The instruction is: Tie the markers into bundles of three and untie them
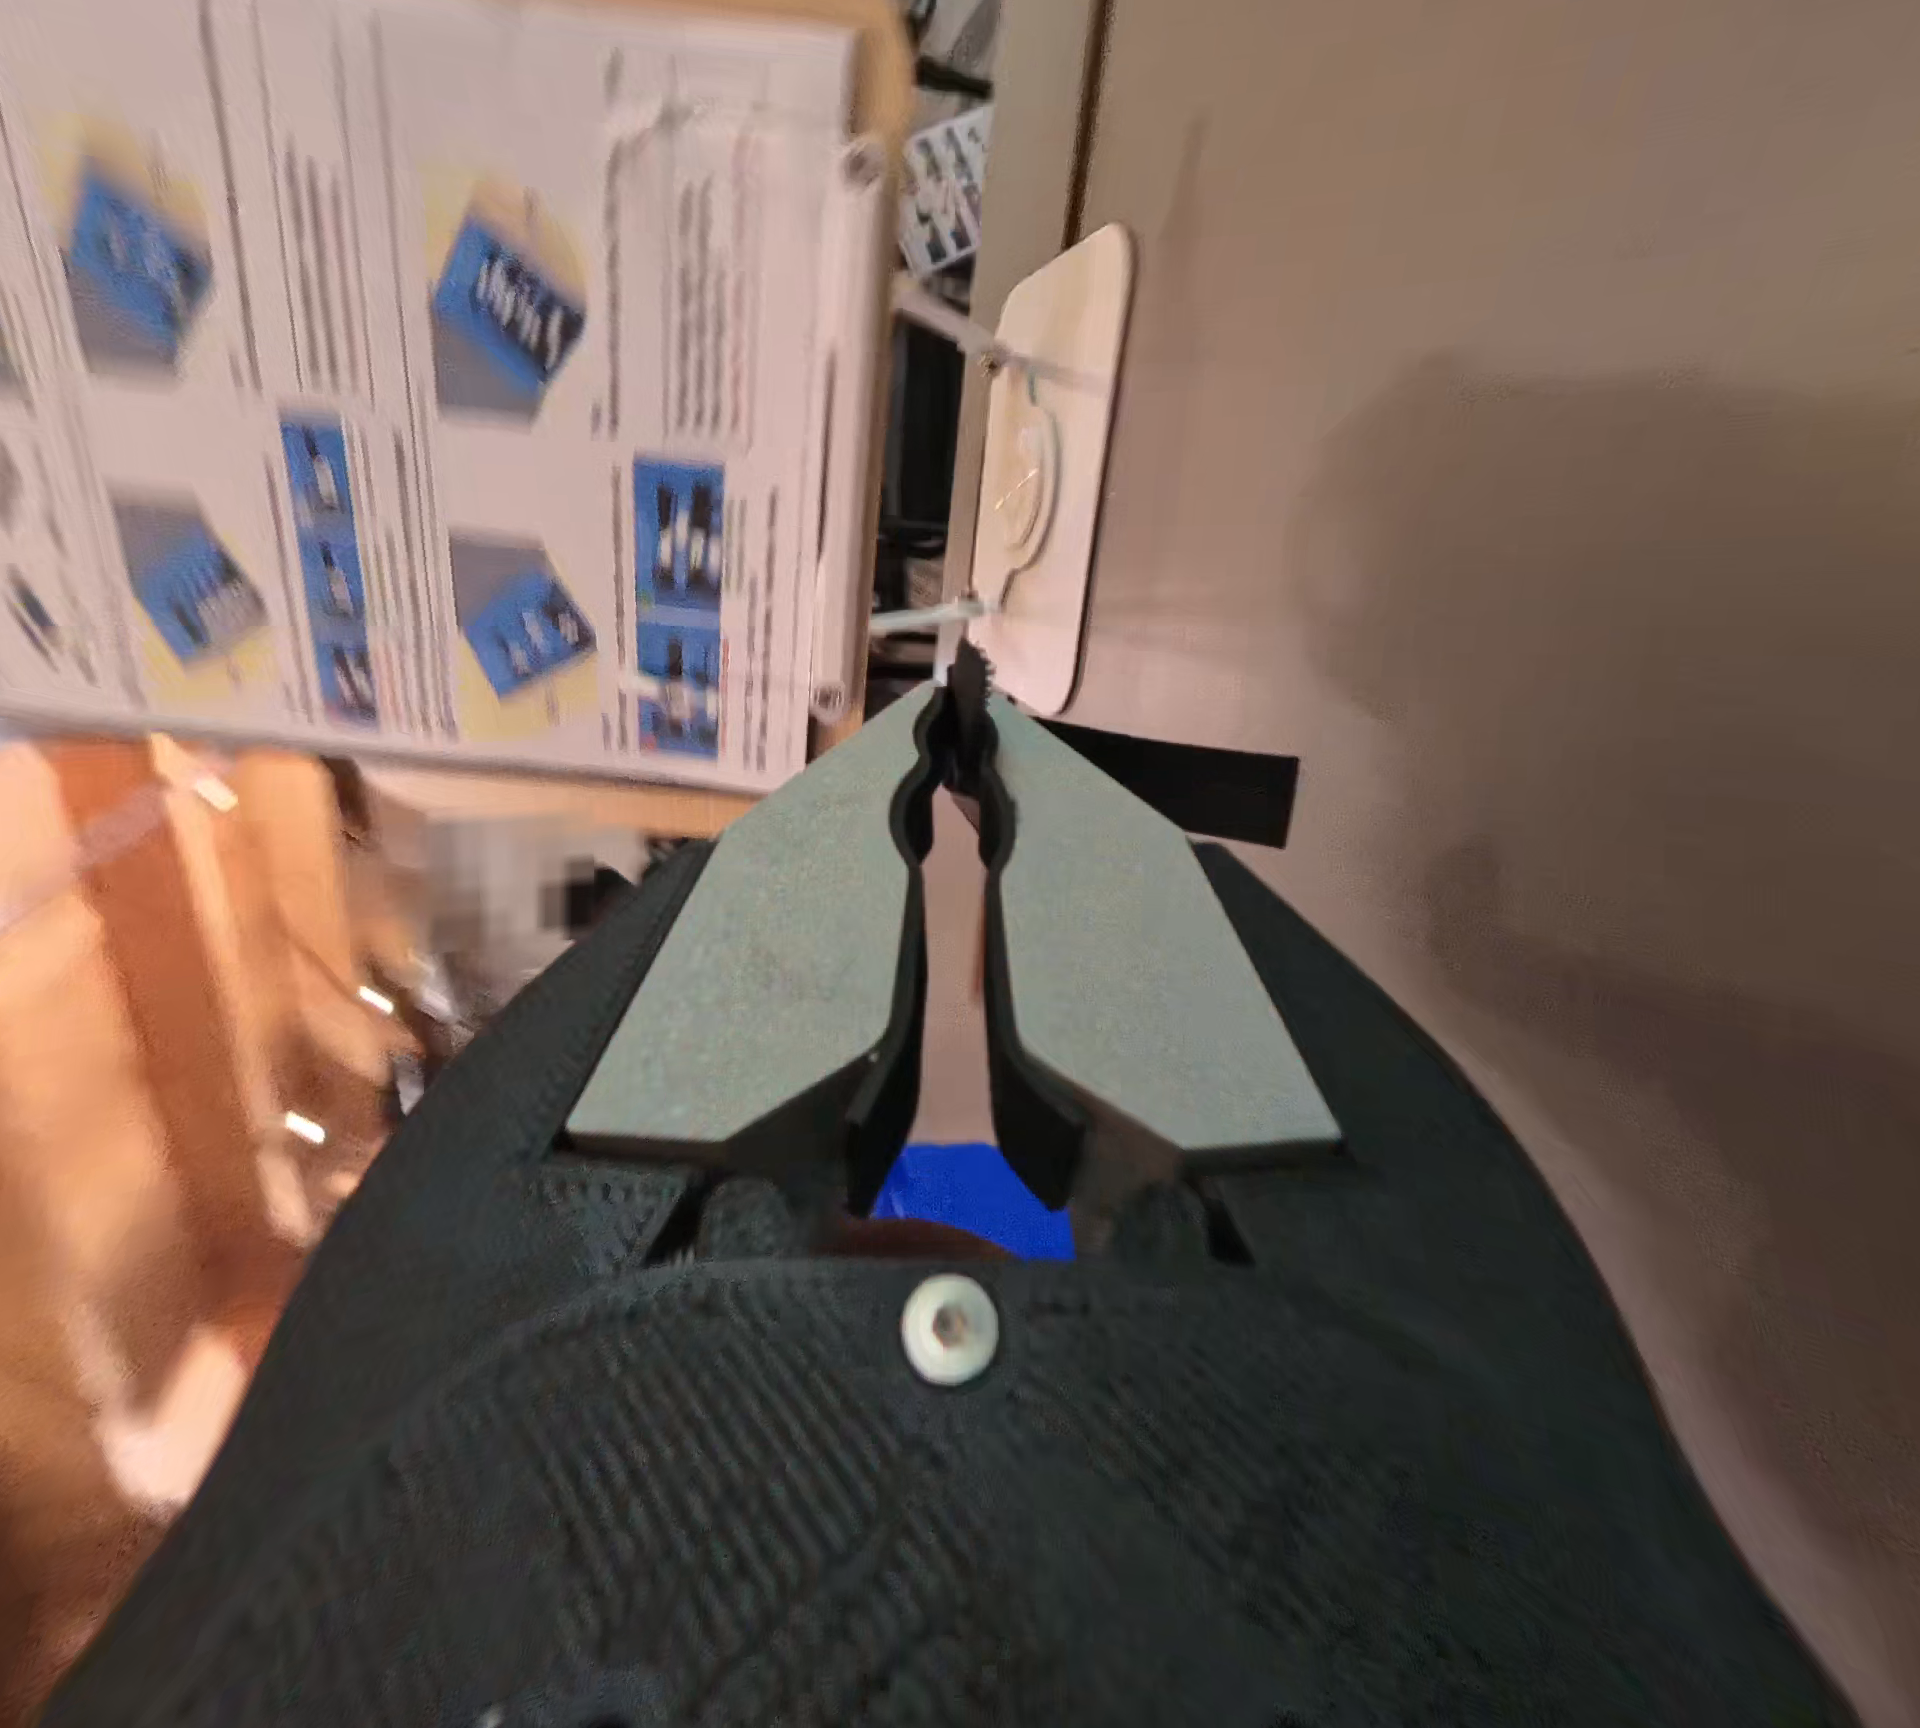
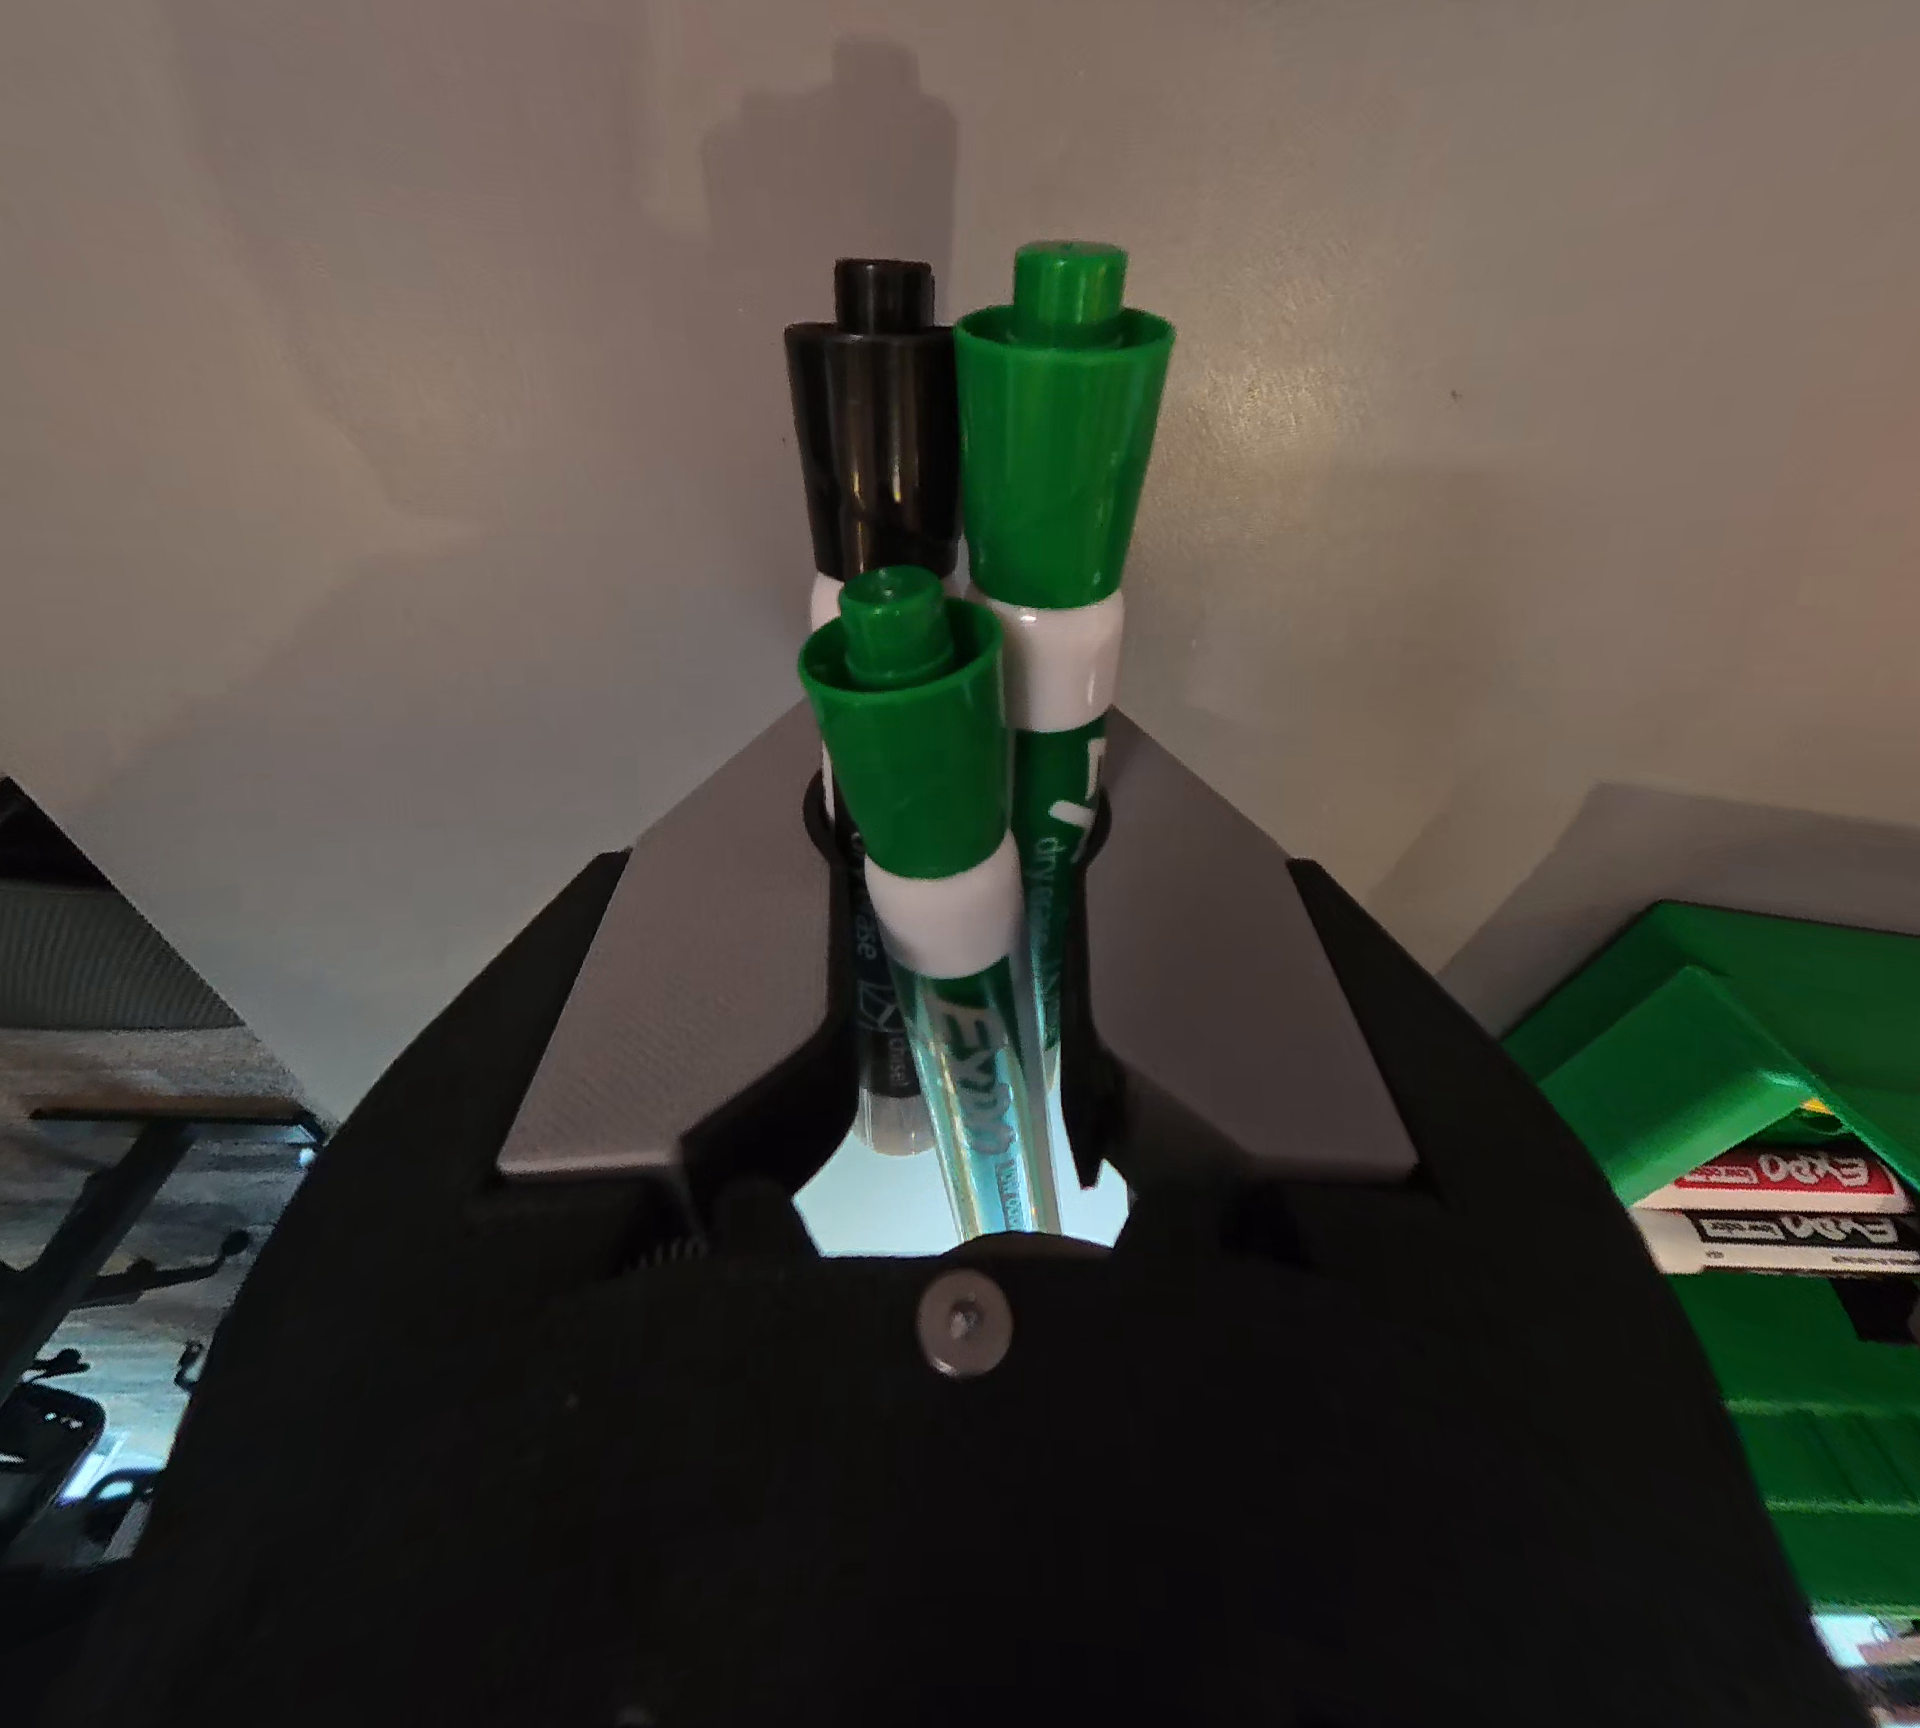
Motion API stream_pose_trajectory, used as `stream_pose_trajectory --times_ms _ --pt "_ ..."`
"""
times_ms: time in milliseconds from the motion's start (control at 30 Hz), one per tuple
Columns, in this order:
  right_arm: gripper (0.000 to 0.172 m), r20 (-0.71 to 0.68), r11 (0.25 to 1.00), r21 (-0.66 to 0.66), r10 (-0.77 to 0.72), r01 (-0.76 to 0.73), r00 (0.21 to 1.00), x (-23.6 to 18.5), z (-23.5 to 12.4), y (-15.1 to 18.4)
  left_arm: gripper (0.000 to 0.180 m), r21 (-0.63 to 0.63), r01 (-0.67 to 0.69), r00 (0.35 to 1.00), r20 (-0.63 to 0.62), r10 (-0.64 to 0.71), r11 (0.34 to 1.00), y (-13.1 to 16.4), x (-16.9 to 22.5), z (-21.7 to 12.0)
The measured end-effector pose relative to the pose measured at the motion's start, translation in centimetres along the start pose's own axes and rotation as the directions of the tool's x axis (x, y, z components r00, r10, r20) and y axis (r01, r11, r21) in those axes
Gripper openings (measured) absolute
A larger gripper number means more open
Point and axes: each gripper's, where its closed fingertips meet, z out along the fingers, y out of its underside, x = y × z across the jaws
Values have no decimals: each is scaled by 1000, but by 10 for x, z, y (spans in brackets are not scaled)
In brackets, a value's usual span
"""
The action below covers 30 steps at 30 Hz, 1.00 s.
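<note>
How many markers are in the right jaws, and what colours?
3: a black marker back left, a green marker back right, and a second green marker in front. Two more lie in the green box, where others may be hidden.

3 markers (image 2: pixel 935 743) upright between right gripper (image 2: pixel 958 805) fingers; box (image 2: pixel 1766 1107) right.

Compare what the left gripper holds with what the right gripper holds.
The left gripper is pinched shut on one thin, flat black strap; the right gripper grips a thick bundle of three markers. The strap sticks out sideways from the tips; the markers point forward along the fingers. The strap is all black; the markers have two green caps and one black.
</note>
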Motion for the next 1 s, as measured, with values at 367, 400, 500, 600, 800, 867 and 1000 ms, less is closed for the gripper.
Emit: stream_pose_trajectory --times_ms 367,400,500,600,800,867,1000 --pt "37 -1 1000 19 -4 4 1000 -2 0 0 4 142 -95 977 -176 120 985 -31 118 -45" --pt "37 0 1000 20 -5 5 1000 -2 0 0 8 141 -61 976 -199 89 988 -30 123 -51" --pt "37 0 1000 16 -6 6 1000 -2 0 0 23 105 66 954 -300 -32 992 -24 139 -66" --pt "37 -1 1000 11 -6 6 1000 -2 0 -1 28 60 224 906 -382 -184 973 -22 144 -76" --pt "37 0 1000 11 -2 2 1000 -4 0 -1 69 -30 505 724 -529 -442 863 -26 134 -95" --pt "37 -1 1000 14 -3 3 1000 -5 0 -1 69 -44 594 664 -536 -521 803 -25 124 -101" --pt "37 -1 1000 14 -5 5 1000 -5 0 -1 74 -251 752 444 -491 -750 610 -2 114 -98"
